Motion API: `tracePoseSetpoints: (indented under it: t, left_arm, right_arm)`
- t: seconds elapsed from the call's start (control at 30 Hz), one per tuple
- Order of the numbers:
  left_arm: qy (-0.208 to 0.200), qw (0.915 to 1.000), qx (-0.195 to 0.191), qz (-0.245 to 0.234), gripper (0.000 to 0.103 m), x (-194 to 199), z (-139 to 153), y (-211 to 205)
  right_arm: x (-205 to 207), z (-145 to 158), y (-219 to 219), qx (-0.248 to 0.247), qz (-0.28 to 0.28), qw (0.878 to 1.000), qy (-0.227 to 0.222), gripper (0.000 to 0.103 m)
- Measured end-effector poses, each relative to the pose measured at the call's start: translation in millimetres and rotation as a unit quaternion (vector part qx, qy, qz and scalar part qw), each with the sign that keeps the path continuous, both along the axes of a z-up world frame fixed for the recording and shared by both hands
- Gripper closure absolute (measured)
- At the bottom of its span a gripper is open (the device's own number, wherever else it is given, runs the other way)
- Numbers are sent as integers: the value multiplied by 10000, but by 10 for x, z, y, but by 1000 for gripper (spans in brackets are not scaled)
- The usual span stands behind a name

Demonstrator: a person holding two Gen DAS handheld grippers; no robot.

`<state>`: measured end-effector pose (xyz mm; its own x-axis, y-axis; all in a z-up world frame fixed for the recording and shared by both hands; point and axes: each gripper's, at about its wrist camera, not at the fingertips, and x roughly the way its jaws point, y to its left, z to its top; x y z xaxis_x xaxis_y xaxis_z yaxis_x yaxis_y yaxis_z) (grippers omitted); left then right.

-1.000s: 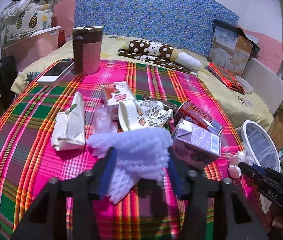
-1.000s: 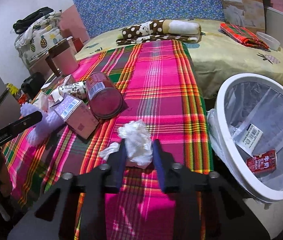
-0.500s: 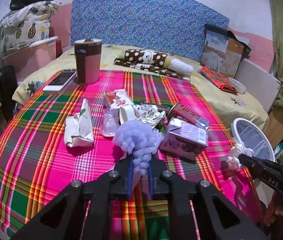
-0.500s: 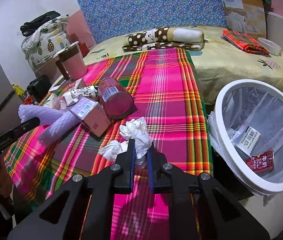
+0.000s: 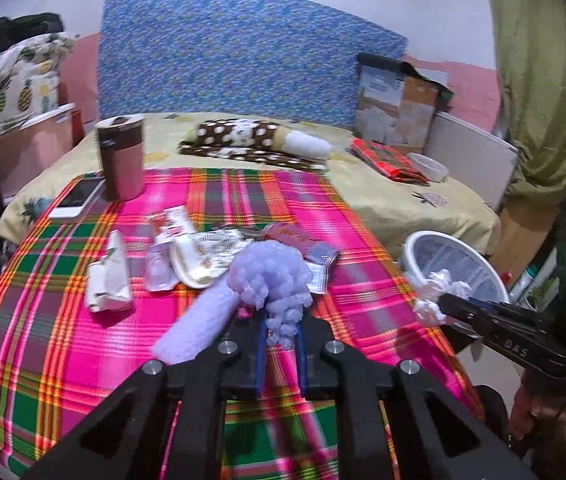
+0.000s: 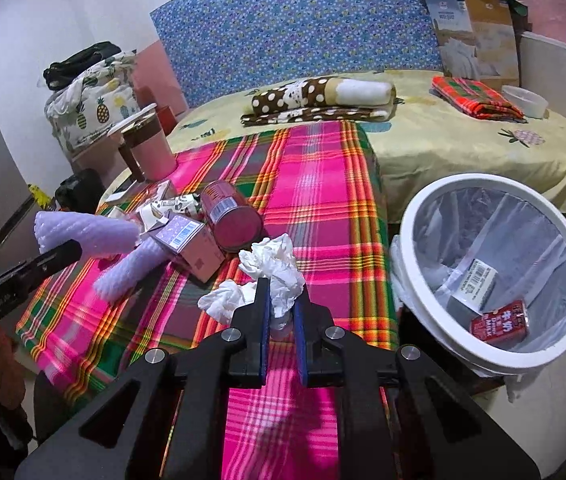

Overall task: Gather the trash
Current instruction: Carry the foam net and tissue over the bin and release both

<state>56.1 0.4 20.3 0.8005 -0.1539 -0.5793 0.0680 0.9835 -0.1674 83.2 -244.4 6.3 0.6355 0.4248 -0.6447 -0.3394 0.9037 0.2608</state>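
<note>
My left gripper (image 5: 279, 326) is shut on a purple foam net (image 5: 269, 278), lifted above the pink plaid cloth (image 5: 67, 320); one foam end droops to the left. From the right wrist view the same foam net (image 6: 91, 234) hangs from the left gripper (image 6: 67, 249) at the left. My right gripper (image 6: 281, 298) is shut on a crumpled white tissue (image 6: 273, 266), raised over the cloth beside the white bin (image 6: 407, 224). The tissue (image 5: 441, 286) sits in front of the bin (image 5: 413, 240) in the left wrist view. Wrappers, a paper cup (image 5: 191, 258) and a folded bag (image 5: 107, 280) lie on the cloth.
A red can (image 6: 231, 216) and a purple carton (image 6: 193, 242) lie on the cloth. A pink tumbler (image 5: 121, 158) and a phone (image 5: 79, 198) sit at the far left. The bin holds a red can (image 6: 501, 322) and a labelled packet. Folded blankets and a paper bag lie on the bed behind.
Both grippers closed, the left on the foam net and the right on the tissue, then lifted them off the cloth. The left gripper also drew back from the trash pile.
</note>
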Motion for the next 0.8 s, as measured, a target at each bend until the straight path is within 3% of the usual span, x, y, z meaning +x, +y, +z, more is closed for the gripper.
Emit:
tracePoseSetpoints:
  t: [0.37,0.8]
  left_arm:
    - [-112,9971,52,-755,91,107,108,-564]
    - [-78,9874,130,-1573,91,282,120,-1205]
  right_arm:
    - [-60,50,-294,-28,-408,9991,-112,90]
    - [-69,32,-753,-48,-990,9950,-131,90]
